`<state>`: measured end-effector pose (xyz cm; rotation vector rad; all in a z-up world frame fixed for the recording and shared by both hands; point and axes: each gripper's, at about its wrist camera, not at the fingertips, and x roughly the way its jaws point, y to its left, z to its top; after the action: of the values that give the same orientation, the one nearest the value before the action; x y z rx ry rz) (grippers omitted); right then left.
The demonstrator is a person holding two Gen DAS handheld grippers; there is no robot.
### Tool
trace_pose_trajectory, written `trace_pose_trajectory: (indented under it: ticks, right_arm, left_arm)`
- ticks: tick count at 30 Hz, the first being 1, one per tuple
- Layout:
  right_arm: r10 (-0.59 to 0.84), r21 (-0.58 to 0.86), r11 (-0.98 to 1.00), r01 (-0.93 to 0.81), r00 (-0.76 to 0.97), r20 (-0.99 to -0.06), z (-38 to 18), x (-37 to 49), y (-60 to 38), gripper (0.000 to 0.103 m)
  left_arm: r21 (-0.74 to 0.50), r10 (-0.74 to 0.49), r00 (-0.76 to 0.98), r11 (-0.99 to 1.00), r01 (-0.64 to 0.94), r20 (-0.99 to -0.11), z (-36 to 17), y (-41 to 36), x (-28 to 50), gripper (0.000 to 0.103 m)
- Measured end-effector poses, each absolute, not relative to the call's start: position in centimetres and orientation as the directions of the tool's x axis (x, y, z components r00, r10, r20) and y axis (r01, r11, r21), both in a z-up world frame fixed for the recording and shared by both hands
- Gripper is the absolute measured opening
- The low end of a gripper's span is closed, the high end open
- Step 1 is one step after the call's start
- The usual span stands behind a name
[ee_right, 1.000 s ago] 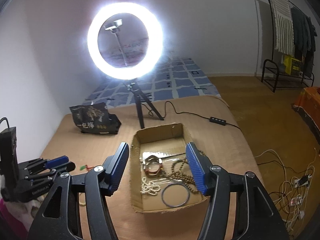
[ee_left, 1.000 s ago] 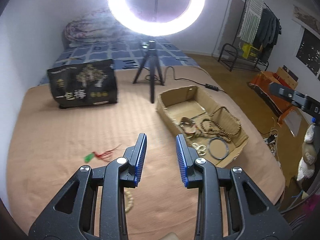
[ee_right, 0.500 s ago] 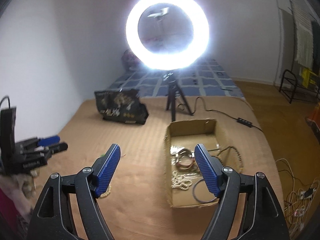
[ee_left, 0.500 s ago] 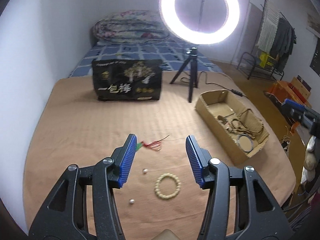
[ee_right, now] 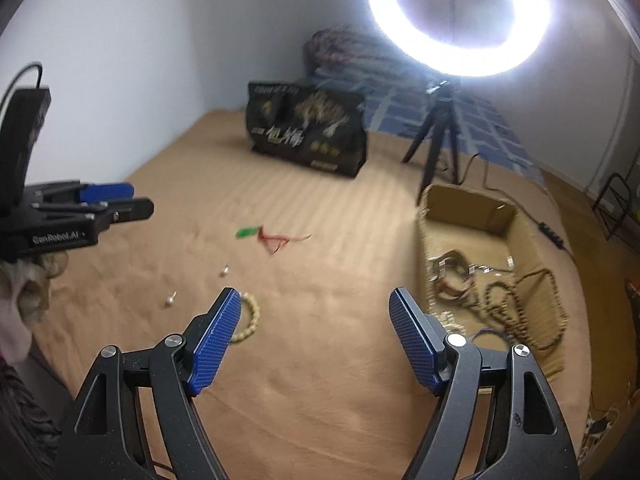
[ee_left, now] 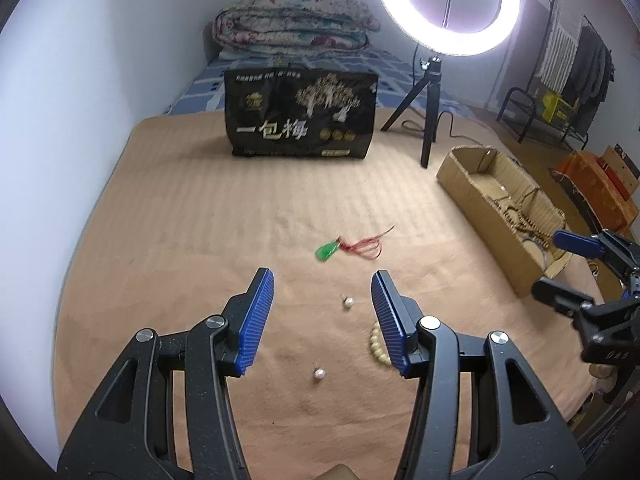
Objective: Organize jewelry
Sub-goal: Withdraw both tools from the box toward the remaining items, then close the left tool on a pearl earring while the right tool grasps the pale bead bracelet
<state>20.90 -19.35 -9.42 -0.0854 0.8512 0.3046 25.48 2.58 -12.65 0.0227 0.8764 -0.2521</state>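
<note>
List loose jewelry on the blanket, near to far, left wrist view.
Near pearl → cream bead bracelet, partly behind the left gripper's finger → far pearl → green pendant with its red cord.

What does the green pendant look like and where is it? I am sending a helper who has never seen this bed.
Start at the black bag standing at the far end of the tan blanket, then look nearer, toward the middle. The green pendant lies flat there on a red cord. It is the only green piece; the two pearl earrings and the cream bead bracelet nearby are pale.
</note>
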Motion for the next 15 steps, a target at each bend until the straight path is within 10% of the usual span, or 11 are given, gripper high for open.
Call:
trace_pose_trajectory:
  ticks: [15]
  right_arm:
    - [0.289,0.136,0.939,-0.315,0.512,-0.809,-15.0,23.0,-16.3,0.076]
  left_arm:
    - [-0.135,-0.238,0.5,0.963,0.233,-0.833,-19.7,3.6,22.2,0.037]
